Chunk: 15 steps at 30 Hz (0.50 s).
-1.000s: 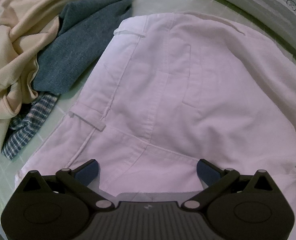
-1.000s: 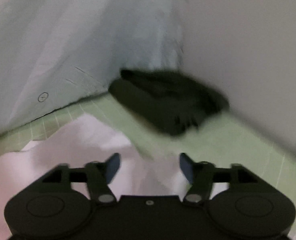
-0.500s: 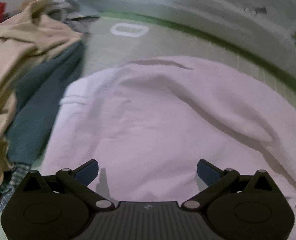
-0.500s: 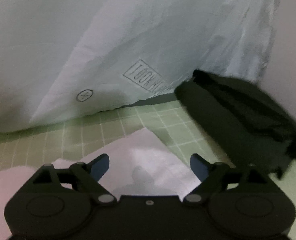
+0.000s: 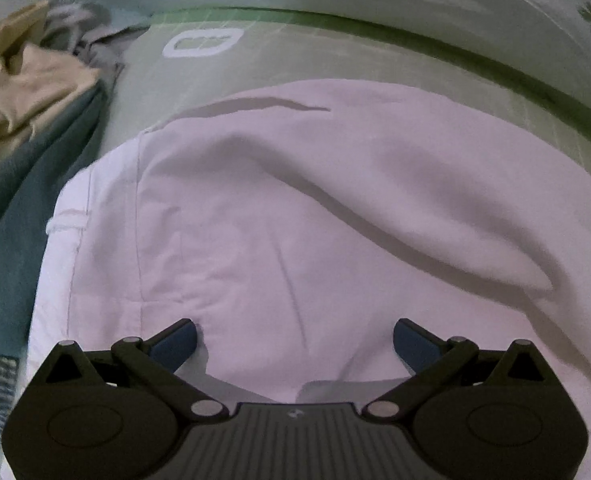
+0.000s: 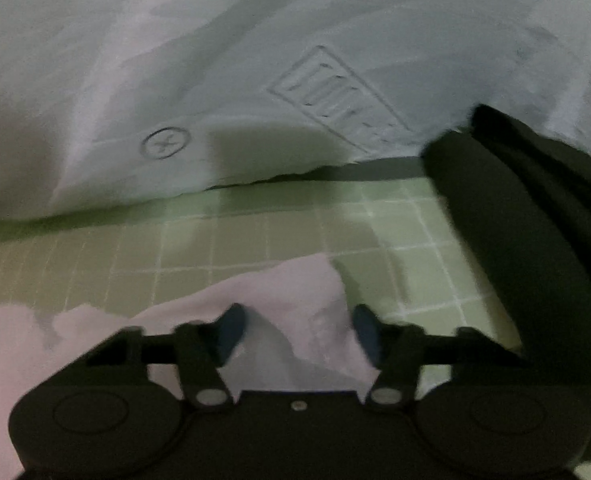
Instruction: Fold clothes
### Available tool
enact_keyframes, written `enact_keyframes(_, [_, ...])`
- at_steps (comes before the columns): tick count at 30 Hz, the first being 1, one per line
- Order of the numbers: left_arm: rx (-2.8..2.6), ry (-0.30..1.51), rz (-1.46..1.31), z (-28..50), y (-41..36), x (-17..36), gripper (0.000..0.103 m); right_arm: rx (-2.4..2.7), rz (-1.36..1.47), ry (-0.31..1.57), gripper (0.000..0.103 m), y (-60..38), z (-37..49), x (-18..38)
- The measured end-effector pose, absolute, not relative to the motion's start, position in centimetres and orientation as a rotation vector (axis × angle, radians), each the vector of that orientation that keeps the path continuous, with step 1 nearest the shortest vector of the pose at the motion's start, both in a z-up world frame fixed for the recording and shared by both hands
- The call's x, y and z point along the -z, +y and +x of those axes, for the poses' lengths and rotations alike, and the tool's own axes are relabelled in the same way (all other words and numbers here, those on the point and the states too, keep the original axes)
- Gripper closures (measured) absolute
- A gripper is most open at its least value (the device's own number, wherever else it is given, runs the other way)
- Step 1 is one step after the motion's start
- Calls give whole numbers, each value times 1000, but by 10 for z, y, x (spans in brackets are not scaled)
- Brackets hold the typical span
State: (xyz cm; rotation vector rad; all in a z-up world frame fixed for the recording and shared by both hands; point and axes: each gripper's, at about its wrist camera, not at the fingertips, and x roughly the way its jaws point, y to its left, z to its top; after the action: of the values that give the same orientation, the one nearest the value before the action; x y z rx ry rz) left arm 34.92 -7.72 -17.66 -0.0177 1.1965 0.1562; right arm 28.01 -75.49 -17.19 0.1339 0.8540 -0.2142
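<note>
The left gripper (image 5: 294, 338) stood open over the white trousers (image 5: 315, 208), while the right gripper (image 6: 295, 334) was closing around their raised corner, which needed a deep, firm pinch.

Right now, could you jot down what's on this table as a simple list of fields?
surface: green gridded mat
garment being folded: pale pink-white cotton trousers, spread flat
left gripper: open above the trousers, holding nothing
right gripper: jaws closing around a raised trouser corner
pile at left: beige cloth on teal-grey cloth
far right: folded black garment
</note>
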Motion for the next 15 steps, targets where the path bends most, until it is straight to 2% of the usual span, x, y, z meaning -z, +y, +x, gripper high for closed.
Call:
enact_keyframes(1, [-157, 1196, -20, 346, -75, 176, 0, 190, 133, 856, 70, -755, 280, 170])
enact_keyframes(2, [-156, 1196, -20, 342, -74, 175, 0, 179, 123, 860, 78, -754, 281, 168])
enact_keyframes(7, [-144, 1202, -26, 338, -70, 174, 0, 206, -59, 821, 92, -738, 295, 160])
enact_keyframes(15, [-116, 1199, -28, 337, -72, 174, 0, 301, -167, 713, 91, -739, 366, 148])
